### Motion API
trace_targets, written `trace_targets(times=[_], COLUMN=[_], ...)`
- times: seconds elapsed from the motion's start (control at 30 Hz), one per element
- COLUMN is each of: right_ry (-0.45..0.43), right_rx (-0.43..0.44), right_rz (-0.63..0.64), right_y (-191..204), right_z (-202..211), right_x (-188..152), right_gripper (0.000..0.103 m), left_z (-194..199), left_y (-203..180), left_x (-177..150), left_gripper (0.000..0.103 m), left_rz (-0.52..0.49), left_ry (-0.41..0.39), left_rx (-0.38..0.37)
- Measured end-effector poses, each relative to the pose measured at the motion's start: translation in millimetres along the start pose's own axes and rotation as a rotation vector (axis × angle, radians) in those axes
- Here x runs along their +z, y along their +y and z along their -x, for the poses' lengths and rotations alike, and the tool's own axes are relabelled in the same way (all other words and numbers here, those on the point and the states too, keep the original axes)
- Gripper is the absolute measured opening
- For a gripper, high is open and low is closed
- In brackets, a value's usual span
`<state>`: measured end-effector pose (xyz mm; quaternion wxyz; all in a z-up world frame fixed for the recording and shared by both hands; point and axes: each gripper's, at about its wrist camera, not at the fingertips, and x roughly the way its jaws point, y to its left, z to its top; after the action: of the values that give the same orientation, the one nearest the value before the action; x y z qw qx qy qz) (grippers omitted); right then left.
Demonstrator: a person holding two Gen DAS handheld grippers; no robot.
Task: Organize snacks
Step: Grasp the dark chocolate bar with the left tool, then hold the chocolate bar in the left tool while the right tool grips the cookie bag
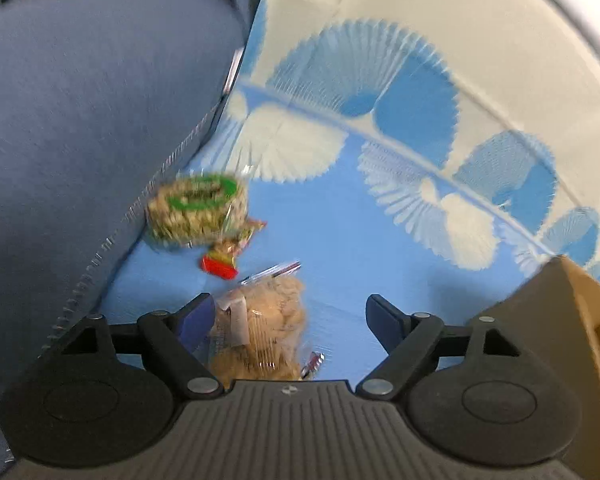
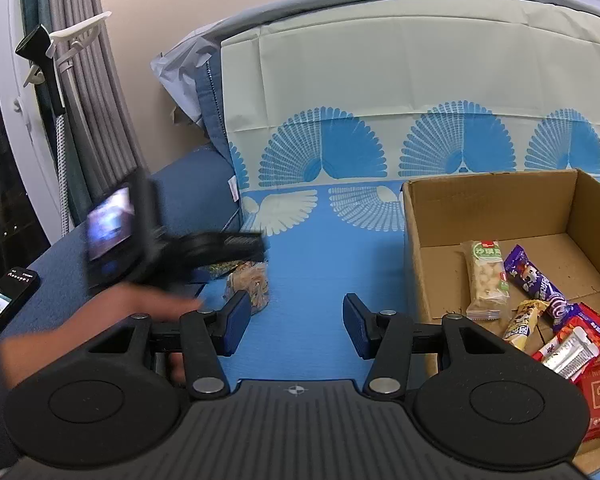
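My left gripper (image 1: 290, 318) is open over the blue patterned cloth (image 1: 340, 240), its jaws on either side of a clear bag of brown puffed snacks (image 1: 268, 320). A green-labelled rice cracker pack (image 1: 196, 208) and a small red-ended packet (image 1: 224, 258) lie just beyond. My right gripper (image 2: 296, 320) is open and empty above the cloth (image 2: 312, 264). The right wrist view shows the left gripper (image 2: 220, 248), blurred, over the brown snack bag (image 2: 252, 284). The cardboard box (image 2: 488, 204) at the right holds several packaged snacks (image 2: 540, 304).
A blue cushion (image 1: 80, 120) rises left of the loose snacks. A corner of the box (image 1: 572, 320) stands at the right in the left wrist view. A phone (image 2: 4, 300) lies on the blue surface at far left. Curtains (image 2: 80, 80) hang behind.
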<state>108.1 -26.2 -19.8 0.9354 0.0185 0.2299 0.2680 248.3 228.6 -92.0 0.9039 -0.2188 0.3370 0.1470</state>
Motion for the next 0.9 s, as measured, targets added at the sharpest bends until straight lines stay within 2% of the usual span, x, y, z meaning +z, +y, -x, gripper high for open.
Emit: trace_targets(times=[0.03,0.07,0.13,0.27,0.33,0.37,0.4,0.43,0.53,0.57,0.63,0.77,0.8,0.83,0.87,0.9], right_ry=[0.002,0.005,0.015,0.025,0.025,0.024,0.023,0.024,0.025,0.025,0.029,0.043,0.05,0.059,0.069,0.079], right_rx=[0.0,0.0,-0.002,-0.003,-0.001,0.001,0.002,0.003,0.002,0.001,0.001,0.001,0.001,0.003,0.006,0.008], right_rz=[0.004,0.007,0.007,0.001,0.006,0.01,0.013,0.018,0.037,0.046,0.064,0.099,0.105,0.106,0.106,0.105], right_y=[0,0,-2,-3,-1,0,1,3,8,10,13,19,20,21,22,23], right_z=[-1,-1,-3,-4,-4,-4,-3,-3,-3,-3,-2,-4,-5,-6,-8,-9], right_x=[0,0,0,0,0,0,-1,-1,-4,-5,-7,-13,-14,-16,-17,-19], right_gripper=[0.053,0.053,0.053,0.053,0.053,0.054,0.054,0.054,0.054,0.054,0.054,0.056,0.057,0.058,0.059,0.059], left_z=[-6,-8,-5,29,50,58,70,82,103,102,91,64,57,53,55,57], left_y=[-1,-3,-5,-8,-3,0,5,12,32,37,44,29,27,28,28,30], left_x=[-1,-3,-11,-45,-66,-74,-81,-84,-85,-84,-83,-90,-93,-96,-98,-97], left_gripper=[0.072,0.054,0.052,0.053,0.062,0.07,0.074,0.076,0.078,0.078,0.077,0.073,0.06,0.052,0.043,0.043], left_rz=[-0.012,-0.033,-0.071,-0.145,-0.15,-0.152,-0.149,-0.144,-0.142,-0.129,-0.122,-0.24,-0.255,-0.256,-0.257,-0.253], left_ry=[0.01,0.027,0.056,0.119,0.163,0.174,0.162,0.114,-0.027,-0.041,-0.039,-0.007,0.015,0.041,0.033,0.043], left_rx=[0.013,0.015,-0.03,-0.082,-0.124,-0.136,-0.152,-0.155,-0.085,-0.064,-0.009,0.087,0.108,0.126,0.131,0.126])
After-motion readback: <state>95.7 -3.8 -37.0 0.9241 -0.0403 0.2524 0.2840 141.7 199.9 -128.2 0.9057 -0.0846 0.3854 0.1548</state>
